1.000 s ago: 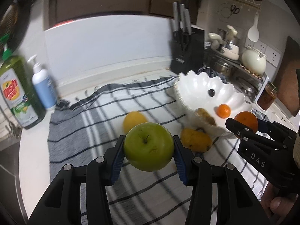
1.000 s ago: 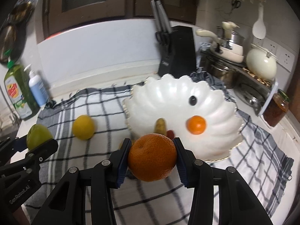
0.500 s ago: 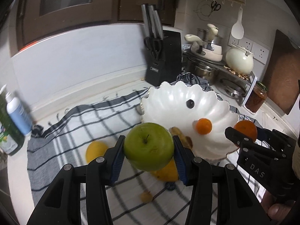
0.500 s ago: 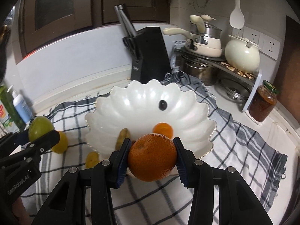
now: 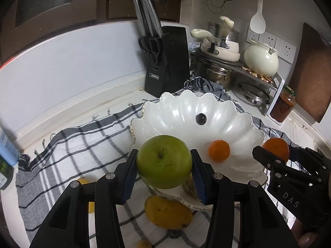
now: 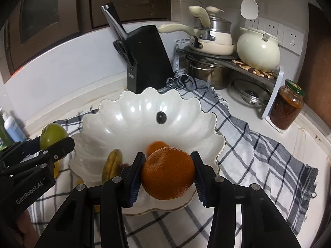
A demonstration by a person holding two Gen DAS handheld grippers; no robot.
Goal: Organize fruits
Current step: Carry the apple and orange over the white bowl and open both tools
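While the left gripper (image 5: 164,172) clamps a green apple (image 5: 164,161) between its blue pads, stem turned toward the camera, the fruit hangs over the near left rim of the white scalloped bowl (image 5: 175,111). A second ago it was above the checked cloth (image 5: 82,140), with the bowl off to the right; now the bowl fills the middle of both views. A yellow fruit (image 5: 168,215) lies on the cloth just below the rim, its long axis running left to right. Inside the bowl sit a dark grape (image 5: 201,118), a small orange (image 5: 219,150) and what may be a banana (image 6: 112,166), lengthwise toward the camera. The bowl's centre is bare. Farther right, the right gripper (image 6: 168,178) pinches a big orange (image 6: 168,176) over the bowl's near edge.
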